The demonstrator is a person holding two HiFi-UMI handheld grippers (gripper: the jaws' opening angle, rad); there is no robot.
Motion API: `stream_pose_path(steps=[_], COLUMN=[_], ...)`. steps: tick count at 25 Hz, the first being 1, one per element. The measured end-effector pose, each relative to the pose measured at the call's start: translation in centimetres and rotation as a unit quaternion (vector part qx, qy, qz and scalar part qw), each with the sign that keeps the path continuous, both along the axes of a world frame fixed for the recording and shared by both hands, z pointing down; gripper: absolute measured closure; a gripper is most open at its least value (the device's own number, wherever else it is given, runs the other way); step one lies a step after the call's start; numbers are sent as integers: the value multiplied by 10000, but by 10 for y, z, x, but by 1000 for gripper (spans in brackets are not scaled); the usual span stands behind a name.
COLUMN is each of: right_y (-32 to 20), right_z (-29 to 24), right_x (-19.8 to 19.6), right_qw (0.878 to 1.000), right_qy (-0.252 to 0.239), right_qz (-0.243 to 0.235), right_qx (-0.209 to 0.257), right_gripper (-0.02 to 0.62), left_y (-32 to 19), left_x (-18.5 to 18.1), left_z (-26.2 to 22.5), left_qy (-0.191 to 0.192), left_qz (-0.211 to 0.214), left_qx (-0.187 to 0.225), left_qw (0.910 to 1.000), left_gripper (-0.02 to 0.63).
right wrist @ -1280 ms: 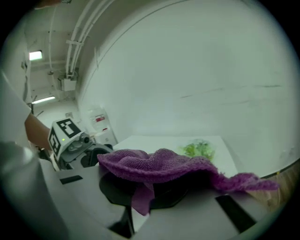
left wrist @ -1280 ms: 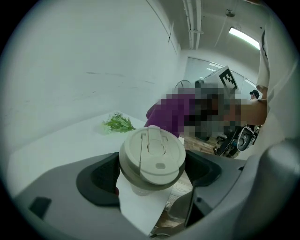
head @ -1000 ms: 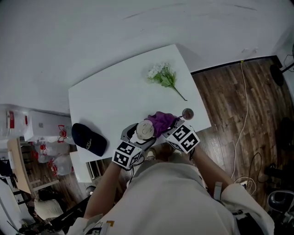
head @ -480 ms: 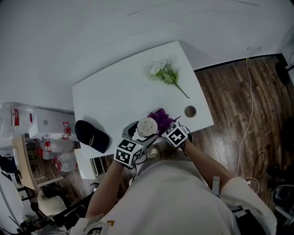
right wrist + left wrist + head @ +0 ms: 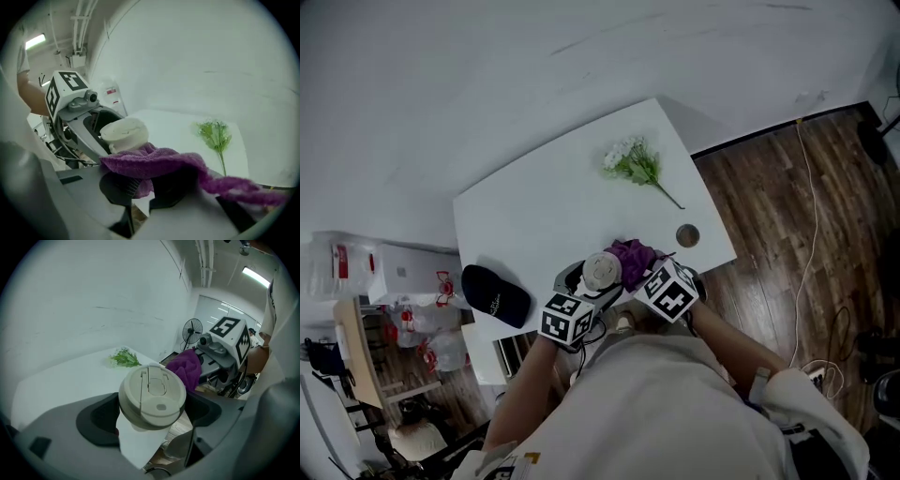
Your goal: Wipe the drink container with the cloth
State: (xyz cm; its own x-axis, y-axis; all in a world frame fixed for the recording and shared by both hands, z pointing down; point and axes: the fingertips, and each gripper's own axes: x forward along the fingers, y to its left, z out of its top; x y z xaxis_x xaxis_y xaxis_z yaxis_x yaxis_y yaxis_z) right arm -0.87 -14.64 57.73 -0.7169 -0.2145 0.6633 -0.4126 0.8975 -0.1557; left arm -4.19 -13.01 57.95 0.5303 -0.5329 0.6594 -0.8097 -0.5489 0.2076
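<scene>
Purple cloth (image 5: 154, 159), pinched by the right hand-held gripper (image 5: 143, 188), should rub firmly round the drink container (image 5: 152, 394) clamped in the left hand-held gripper (image 5: 153, 416).

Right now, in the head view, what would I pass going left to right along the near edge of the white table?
dark navy fabric cap → cream-lidded drink cup → purple fuzzy cloth → small round grey-brown disc

Indoor workroom, office or lab type. Head view: white table (image 5: 534, 211) against bare white wall (image 5: 487, 84), wood-plank floor (image 5: 769, 216) at right, cluttered storage lower left. Left gripper view, upper right: strip light (image 5: 255, 275), ceiling pipes (image 5: 204, 261), pedestal fan (image 5: 192, 329).
</scene>
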Motion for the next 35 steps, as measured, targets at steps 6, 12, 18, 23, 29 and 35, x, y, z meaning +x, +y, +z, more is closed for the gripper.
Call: stream_pose_path(steps=[6,12,18,23,29,35], right_y=[-26,-51,-41,-27,-1,11], right_z=[8,53,109,118,89,24], right_x=[-5,-29,-22,-10,0,-4], right_qw=[10000,9921,9907,9913,9923,9960], right_qy=[-41,-617,-54,423,634,633], right_qz=[-4,327,604,659,146,-360], right_qx=[-62,-1044,-1222,-1062,-1050,-523], right_gripper=[541,541,543,543,542,541], left_y=[-2,-2,-1,-2,-1,2], left_x=[3,4,3,3,5,7], left_z=[0,0,0,1,3,8], left_qy=[-11,9,79,172,316,487], left_qz=[128,124,113,117,125,153], left_qx=[-44,-33,17,37,-23,-143], left_qw=[9999,9999,9999,9998,9994,9986], left_gripper=[175,175,175,173,175,175])
